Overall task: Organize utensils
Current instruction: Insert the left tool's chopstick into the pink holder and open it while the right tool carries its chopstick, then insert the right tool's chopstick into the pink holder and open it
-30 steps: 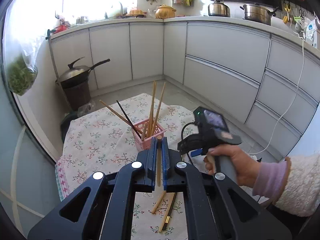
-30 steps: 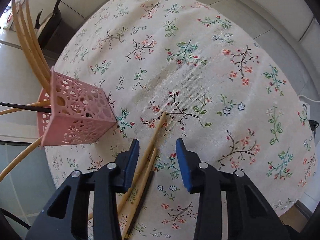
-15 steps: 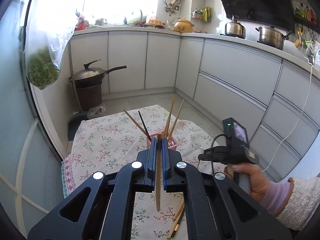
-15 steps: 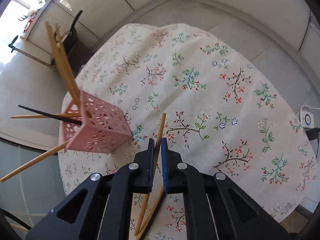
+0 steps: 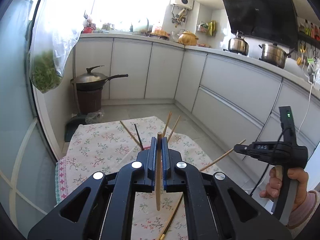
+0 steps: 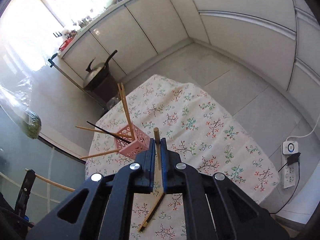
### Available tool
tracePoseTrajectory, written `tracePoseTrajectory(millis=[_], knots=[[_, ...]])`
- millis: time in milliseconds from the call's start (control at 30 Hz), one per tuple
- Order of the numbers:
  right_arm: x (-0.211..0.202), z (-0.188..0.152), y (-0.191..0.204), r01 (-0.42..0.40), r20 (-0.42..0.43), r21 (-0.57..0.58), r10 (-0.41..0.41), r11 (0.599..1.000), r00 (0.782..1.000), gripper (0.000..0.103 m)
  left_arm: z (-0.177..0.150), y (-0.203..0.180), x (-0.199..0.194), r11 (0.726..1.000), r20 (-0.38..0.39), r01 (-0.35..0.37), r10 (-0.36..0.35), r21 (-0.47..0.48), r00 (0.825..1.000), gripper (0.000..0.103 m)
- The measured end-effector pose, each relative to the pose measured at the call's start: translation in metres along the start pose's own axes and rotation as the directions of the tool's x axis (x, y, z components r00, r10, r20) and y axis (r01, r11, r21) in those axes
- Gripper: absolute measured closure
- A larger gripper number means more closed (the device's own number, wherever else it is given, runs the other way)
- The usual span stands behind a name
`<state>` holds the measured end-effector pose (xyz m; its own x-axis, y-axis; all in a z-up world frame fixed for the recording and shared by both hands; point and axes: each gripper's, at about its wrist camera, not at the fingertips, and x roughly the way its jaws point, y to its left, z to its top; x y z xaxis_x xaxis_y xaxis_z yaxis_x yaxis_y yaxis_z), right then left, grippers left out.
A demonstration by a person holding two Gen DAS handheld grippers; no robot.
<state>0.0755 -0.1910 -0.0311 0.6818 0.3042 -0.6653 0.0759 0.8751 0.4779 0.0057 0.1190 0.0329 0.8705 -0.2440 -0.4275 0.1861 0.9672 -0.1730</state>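
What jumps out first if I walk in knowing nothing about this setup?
Two black hand-held grippers, each clamped on a wooden chopstick: the left gripper and the right gripper, raised above a floral tablecloth. On that cloth near its left edge stands a pink lattice basket with chopsticks splaying out. One more chopstick pair lies on the cloth below the right gripper.
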Motion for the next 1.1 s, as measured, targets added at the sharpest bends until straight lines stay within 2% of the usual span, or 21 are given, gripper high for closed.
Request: tracePoseTrajectory(millis=[200, 467, 733, 833, 867, 900, 933, 1100], knots=[[-0.041, 0.031, -0.004, -0.026, 0.092, 0.024, 0.024, 0.999, 0.995, 0.097, 0.033, -0.01, -0.003, 0.999, 0.096, 0.031, -0.028, -0.038, 0.995, 0.099], [-0.068, 0.06, 0.006, -0.046, 0.147, 0.008, 0.044, 0.999, 0.988, 0.097, 0.087, -0.017, 0.014, 0.998, 0.215, 0.013, 0.0, -0.061, 0.977, 0.099], [-0.068, 0.083, 0.021, -0.059, 0.152, -0.023, 0.062, 0.998, 0.986, 0.097, 0.109, -0.005, 0.068, 0.996, 0.197, -0.058, 0.072, -0.074, 0.978, 0.099], [-0.066, 0.091, 0.029, -0.07, 0.155, -0.037, 0.075, 0.997, 0.985, 0.097, 0.1, -0.001, 0.102, 0.994, 0.124, -0.088, 0.095, -0.057, 0.988, 0.098], [-0.065, 0.094, 0.032, -0.078, 0.154, -0.038, 0.083, 0.996, 0.985, 0.097, 0.094, 0.001, 0.113, 0.995, 0.09, -0.076, 0.081, -0.057, 0.993, 0.096], [-0.064, 0.096, 0.035, -0.084, 0.153, -0.039, 0.089, 0.996, 0.984, 0.097, 0.088, 0.004, 0.119, 0.994, 0.072, -0.096, 0.1, -0.059, 0.992, 0.092], [-0.063, 0.099, 0.038, -0.092, 0.151, -0.04, 0.097, 0.995, 0.984, 0.097, 0.083, 0.008, 0.118, 0.99, 0.066, -0.123, 0.127, -0.07, 0.99, 0.092], [-0.067, 0.108, 0.062, -0.118, 0.16, -0.077, 0.129, 0.99, 0.979, 0.097, 0.072, 0.03, 0.072, 0.974, 0.111, -0.115, 0.139, -0.197, 0.984, 0.077]])
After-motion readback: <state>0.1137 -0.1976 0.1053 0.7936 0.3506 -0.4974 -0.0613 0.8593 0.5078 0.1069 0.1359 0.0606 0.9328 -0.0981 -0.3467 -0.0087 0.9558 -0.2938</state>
